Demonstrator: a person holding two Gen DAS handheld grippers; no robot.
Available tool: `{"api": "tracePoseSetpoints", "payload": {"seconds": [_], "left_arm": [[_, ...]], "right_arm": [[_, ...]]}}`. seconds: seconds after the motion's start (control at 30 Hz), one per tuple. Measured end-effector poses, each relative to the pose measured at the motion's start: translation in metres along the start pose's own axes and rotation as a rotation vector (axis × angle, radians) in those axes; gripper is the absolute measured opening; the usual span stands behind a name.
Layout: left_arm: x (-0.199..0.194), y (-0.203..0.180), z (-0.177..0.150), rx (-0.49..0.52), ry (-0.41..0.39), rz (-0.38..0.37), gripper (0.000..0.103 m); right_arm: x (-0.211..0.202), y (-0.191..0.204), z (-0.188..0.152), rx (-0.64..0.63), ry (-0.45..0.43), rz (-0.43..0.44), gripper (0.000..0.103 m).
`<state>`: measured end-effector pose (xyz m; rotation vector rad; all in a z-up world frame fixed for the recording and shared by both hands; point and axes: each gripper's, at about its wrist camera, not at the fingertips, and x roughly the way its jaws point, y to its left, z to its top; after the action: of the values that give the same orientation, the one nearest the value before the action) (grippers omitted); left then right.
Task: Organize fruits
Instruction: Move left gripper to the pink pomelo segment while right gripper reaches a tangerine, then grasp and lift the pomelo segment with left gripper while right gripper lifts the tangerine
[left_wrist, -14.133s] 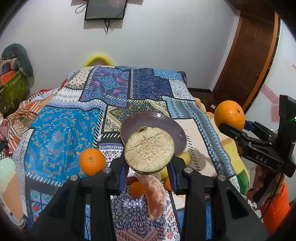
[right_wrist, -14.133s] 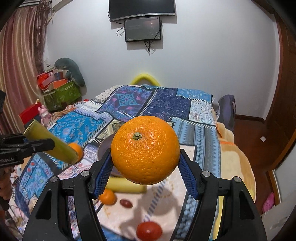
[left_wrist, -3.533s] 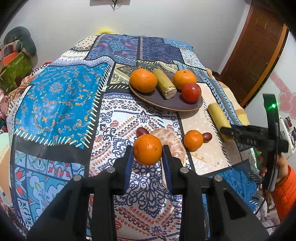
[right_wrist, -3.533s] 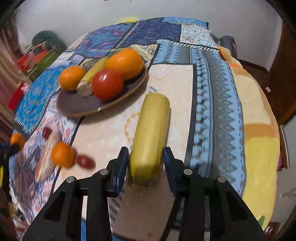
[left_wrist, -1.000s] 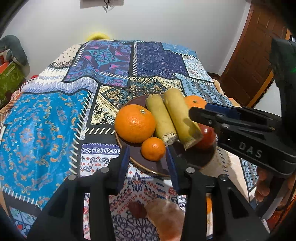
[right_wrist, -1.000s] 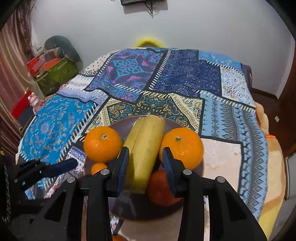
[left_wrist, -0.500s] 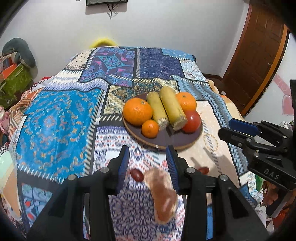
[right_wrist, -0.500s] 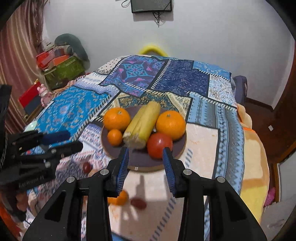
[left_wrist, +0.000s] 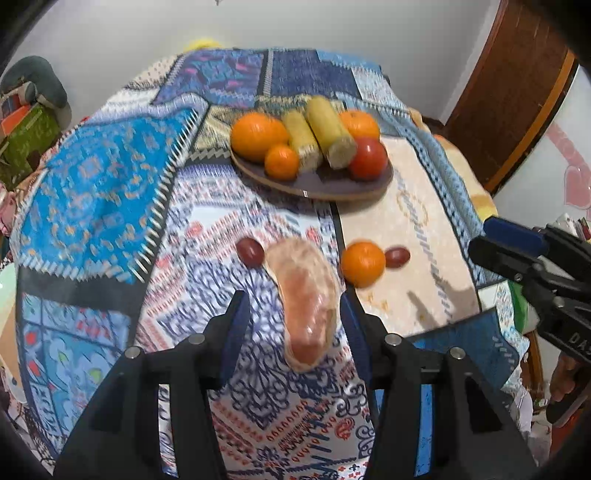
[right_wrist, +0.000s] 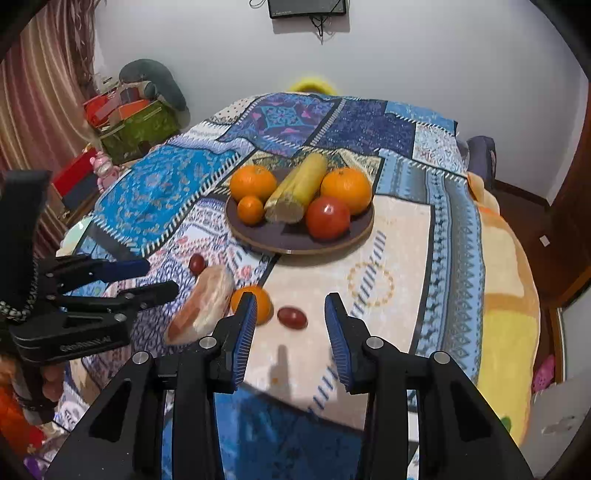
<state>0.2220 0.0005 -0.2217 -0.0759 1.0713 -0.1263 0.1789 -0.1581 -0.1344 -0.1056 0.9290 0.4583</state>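
On the bed (right_wrist: 491, 280) with the patterned quilt stands a dark round plate (right_wrist: 332, 240). It carries two big oranges (right_wrist: 253, 182), one small orange (right_wrist: 250, 209), two yellow-green cut stalks (right_wrist: 295, 190) lying side by side, and a red tomato (right_wrist: 327, 217).

In front of the plate, on the quilt, lie a peeled pinkish citrus segment (left_wrist: 303, 291), a loose small orange (left_wrist: 362, 263) just beside it, and two dark red small fruits (left_wrist: 250, 252), one on each side.

The left gripper (left_wrist: 293, 325) hangs over the segment with its jaws opening; the segment shows between them, and the fingers do not press it. The right gripper (right_wrist: 290, 332) stands spread and empty above the quilt, nearer to me than the plate, with one dark red fruit showing between its fingers.
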Motion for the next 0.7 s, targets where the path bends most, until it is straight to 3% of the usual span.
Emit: {"api": "tracePoseSetpoints", "payload": {"seconds": [0.33,0.5,0.7], "left_arm": [[0.039,-0.012,-0.003,0.000,0.086,-0.024,0.051],[0.049,-0.011,0.004,-0.008,0.079,-0.039,0.051],[0.048,-0.002,0.006,-0.017,0.057,-0.071,0.043]], "right_arm": [[0.007,-0.001,-0.014,0.012,0.020,0.024,0.040],[0.012,-0.003,-0.015,0.011,0.027,0.031,0.040],[0.021,-0.001,-0.012,0.006,0.039,0.051,0.040]]}}
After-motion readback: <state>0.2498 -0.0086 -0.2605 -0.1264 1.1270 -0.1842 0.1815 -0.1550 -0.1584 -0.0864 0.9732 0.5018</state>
